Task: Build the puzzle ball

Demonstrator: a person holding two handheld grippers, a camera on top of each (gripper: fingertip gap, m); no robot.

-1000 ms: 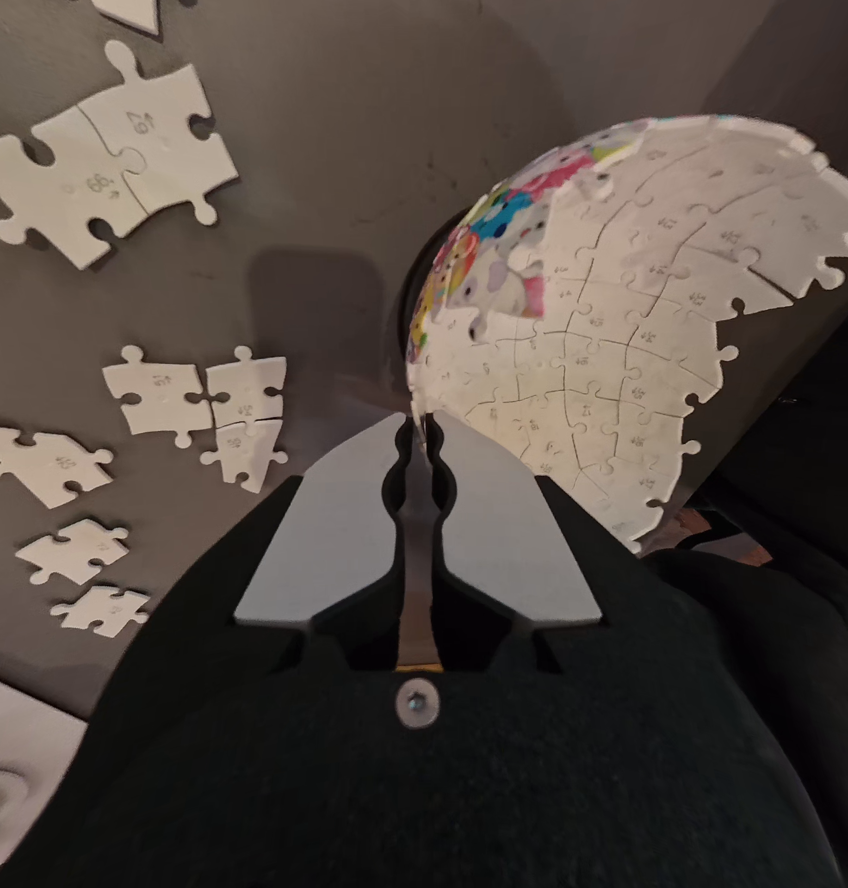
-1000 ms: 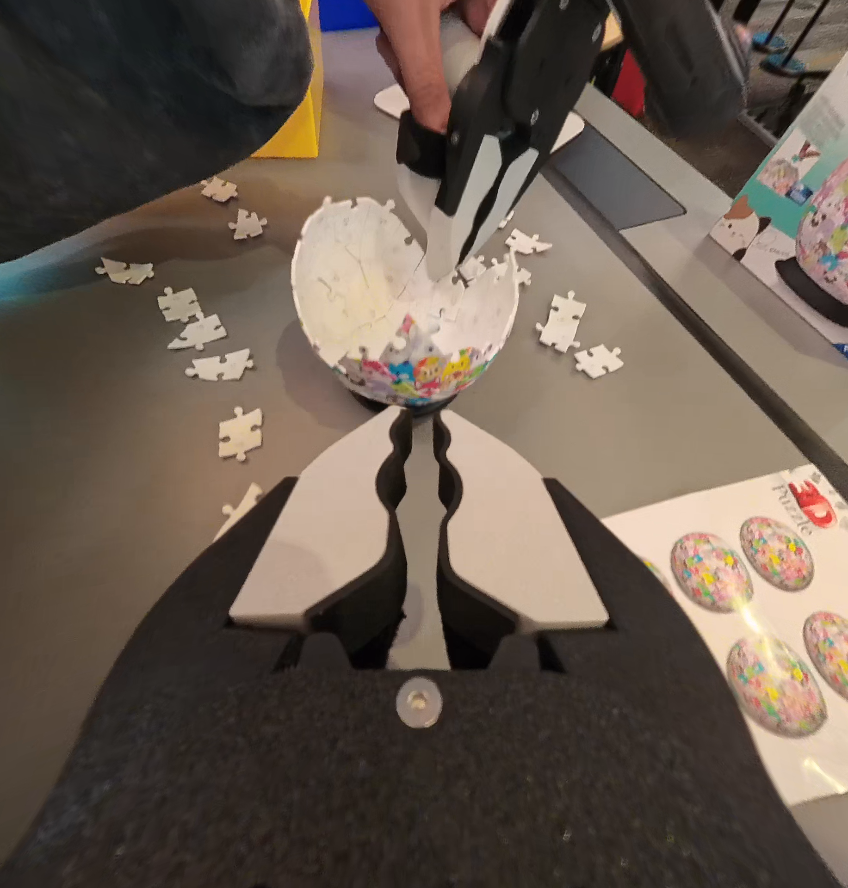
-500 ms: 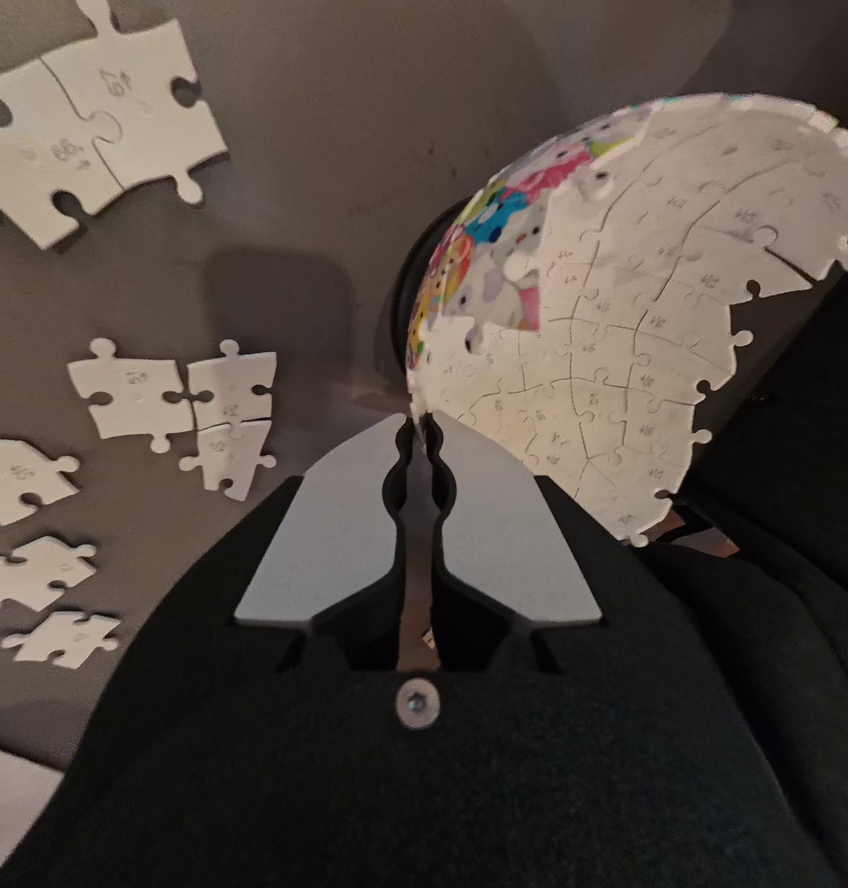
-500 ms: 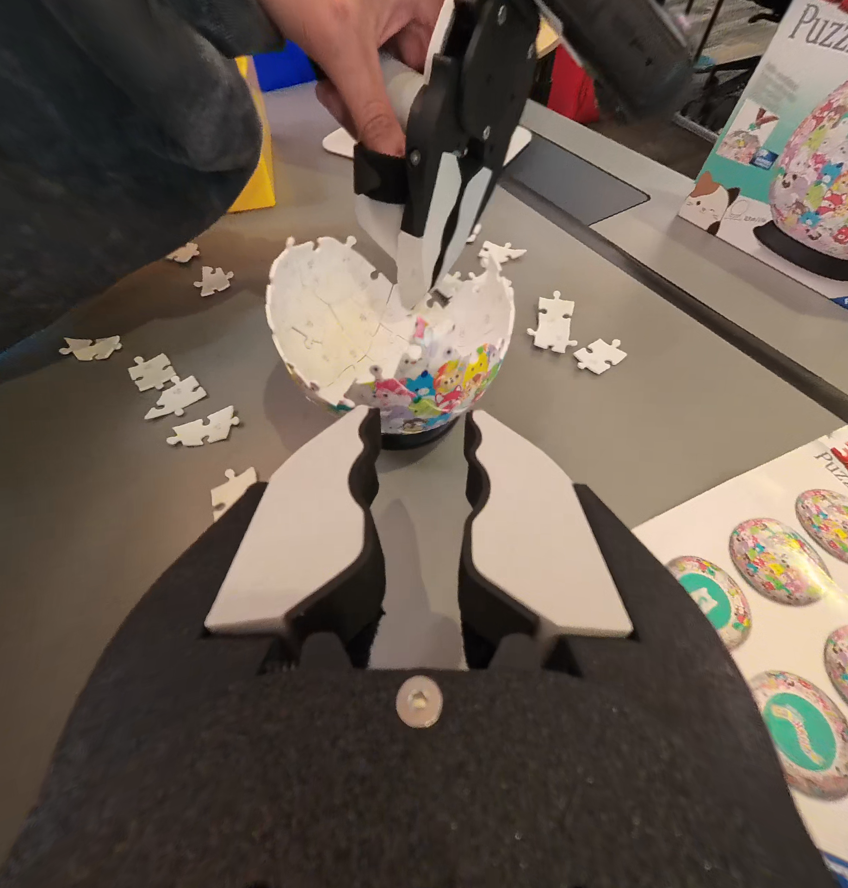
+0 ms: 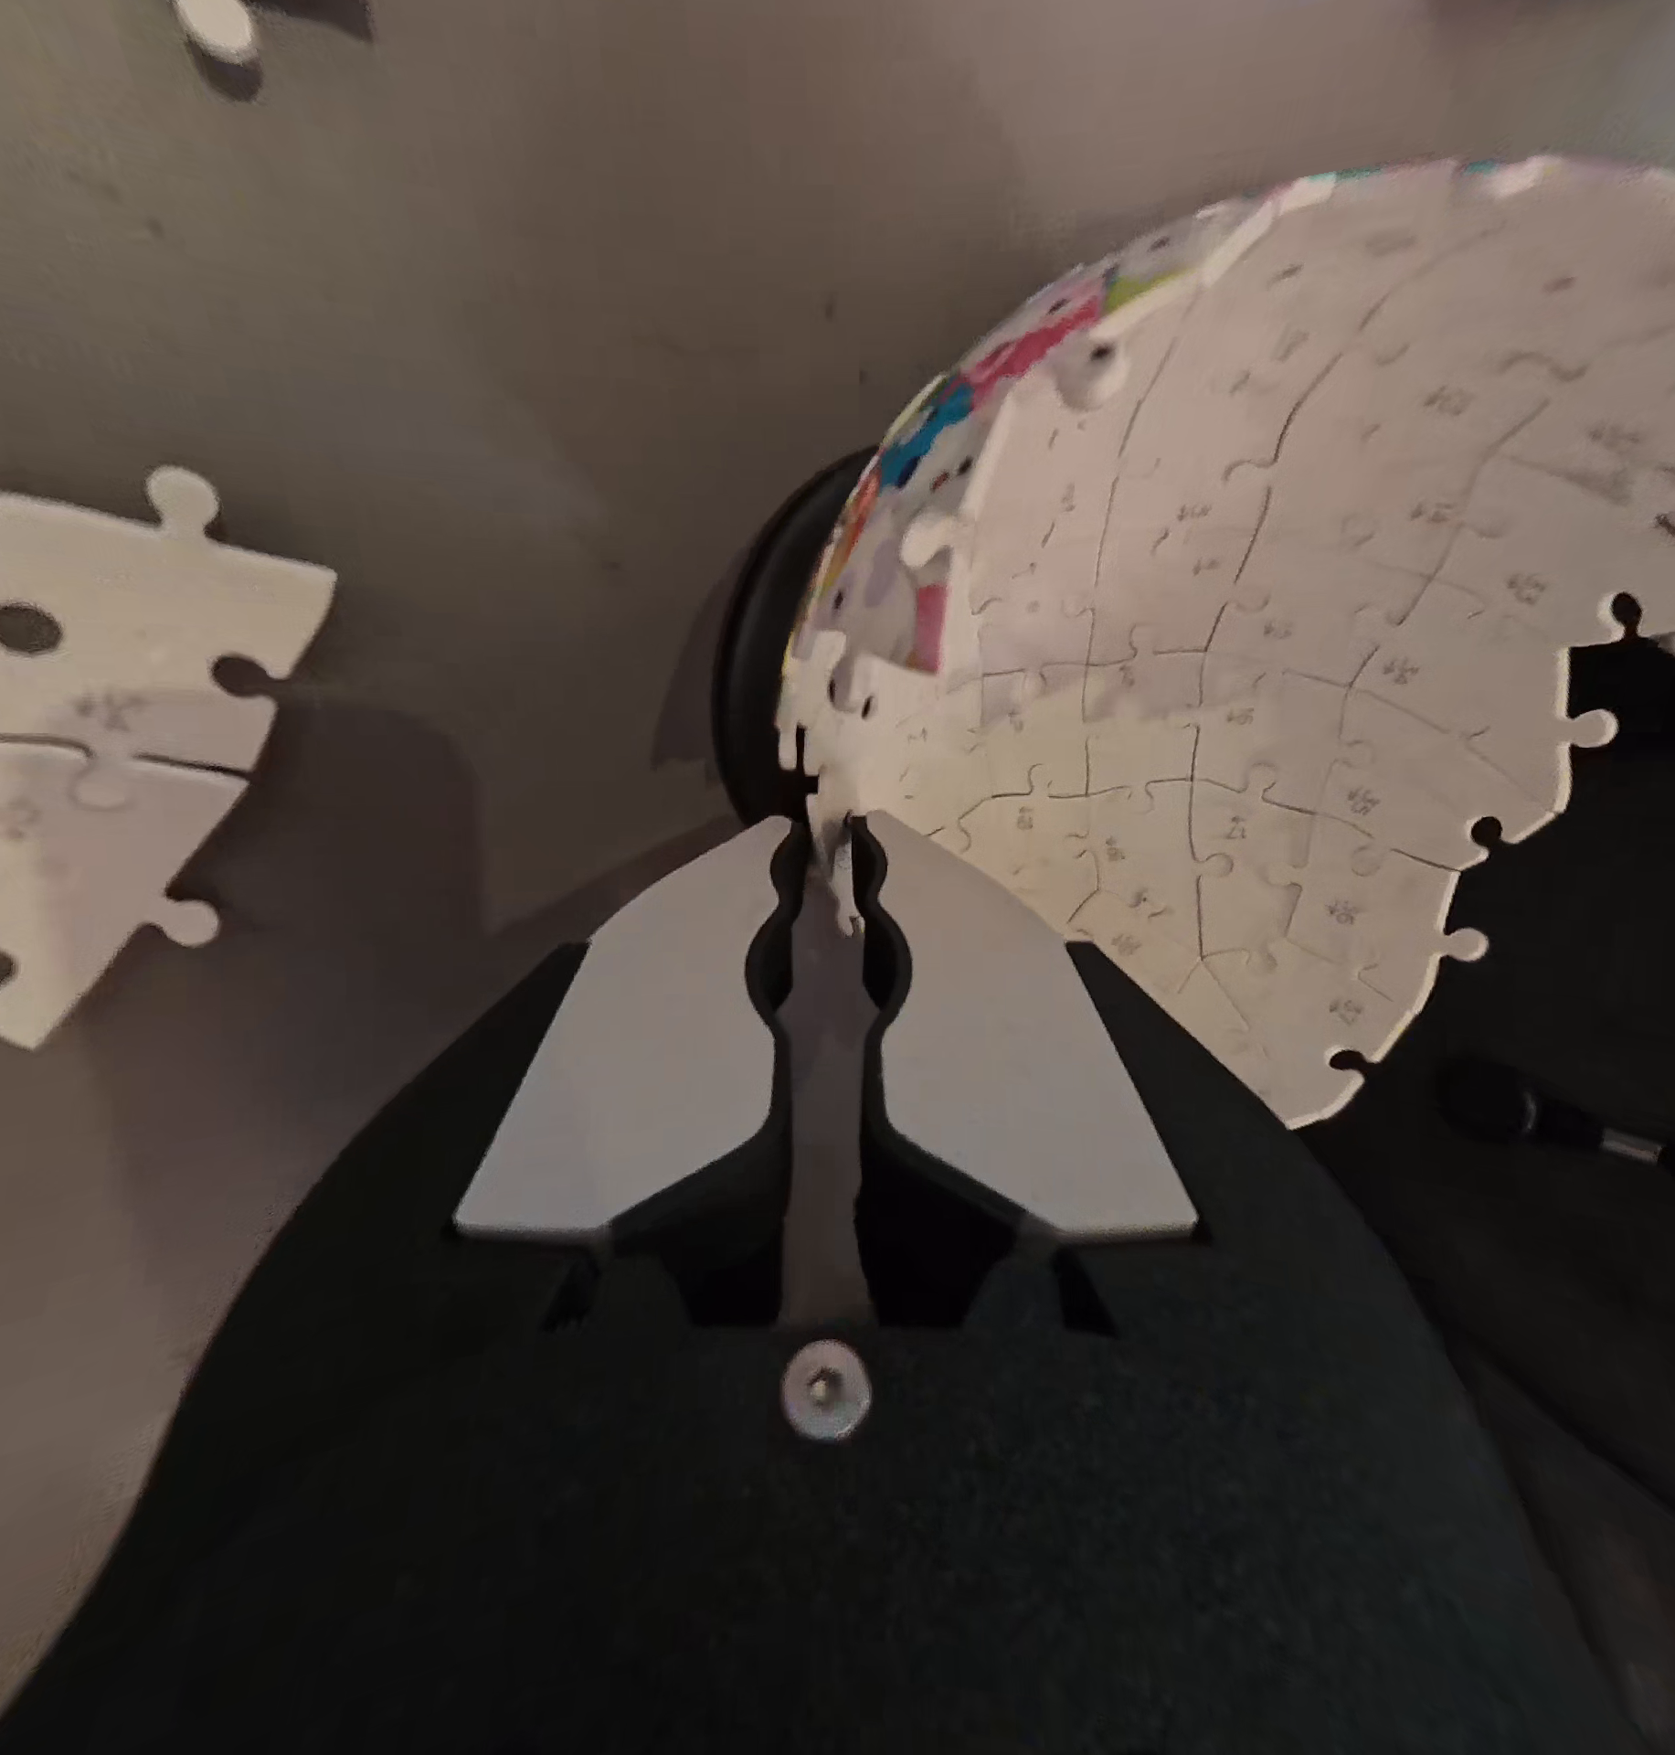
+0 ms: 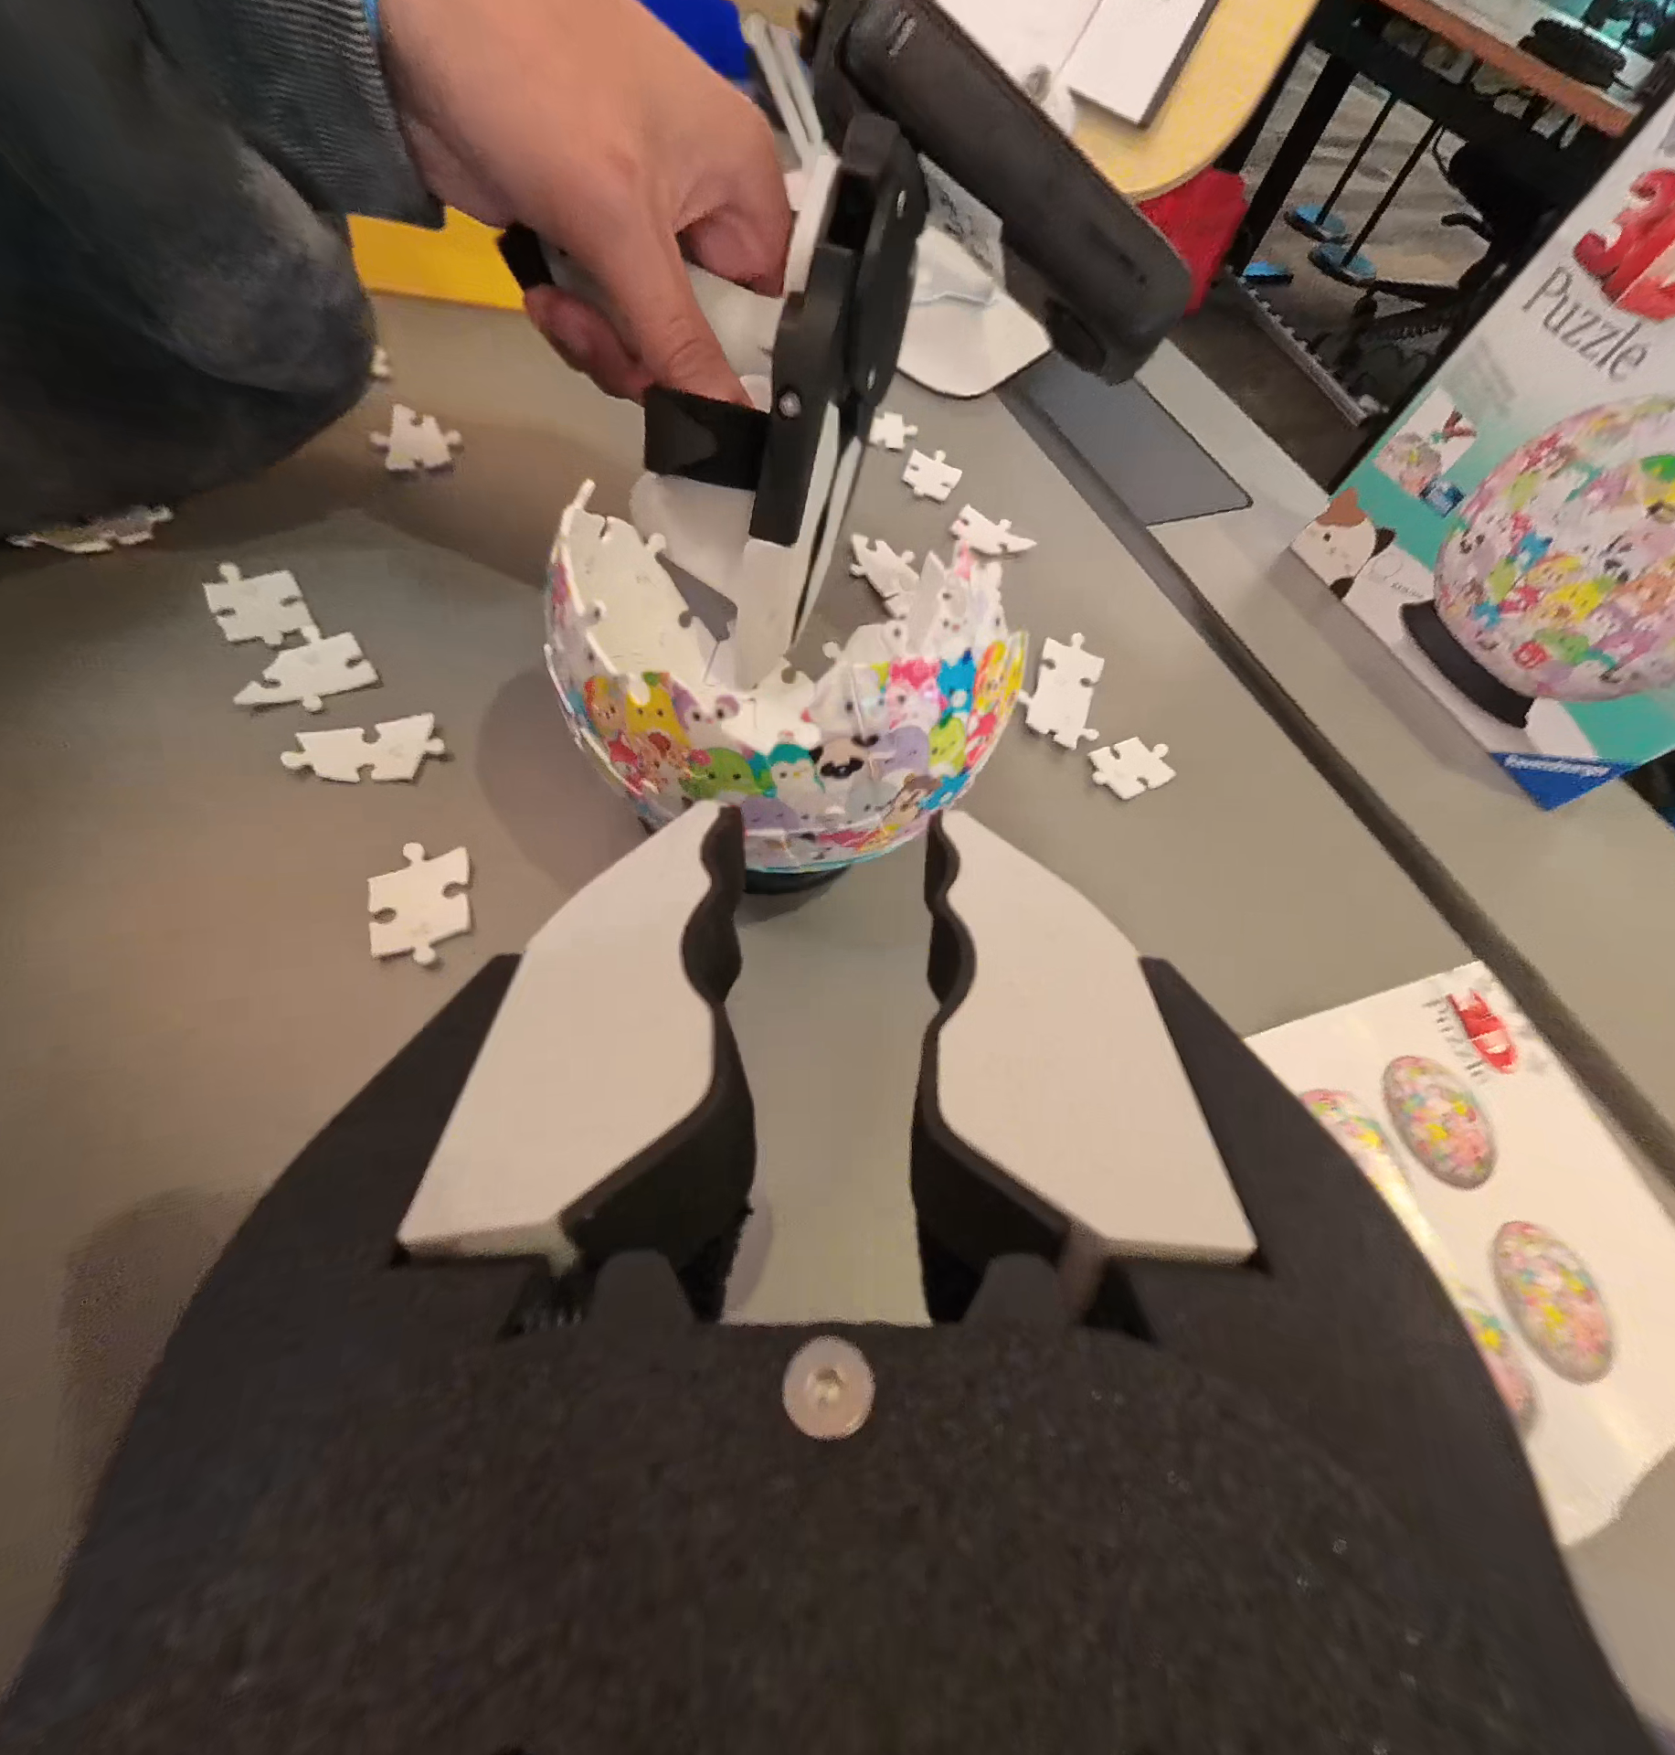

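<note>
Opening wider, right gripper (image 6: pixel 828 836) now flanks puzzle ball (image 6: pixel 786 760) on tabletop (image 6: pixel 197 997), jaws empty; left gripper (image 5: pixel 828 840) jaws stay pinched on rim piece (image 5: pixel 838 878); bracing grasp likely next.

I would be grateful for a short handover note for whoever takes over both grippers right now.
Left gripper: jaws shut on a white puzzle piece at the rim of the half-built colourful puzzle ball; it reaches down into the open shell.
Right gripper: jaws open, empty, level with the ball's near side, one finger at either side; contact unclear.
The ball sits on a dark round stand on the grey table.
Done: lower shell.
Left: seat the held piece, then add the loose white pieces scattered around.
</note>
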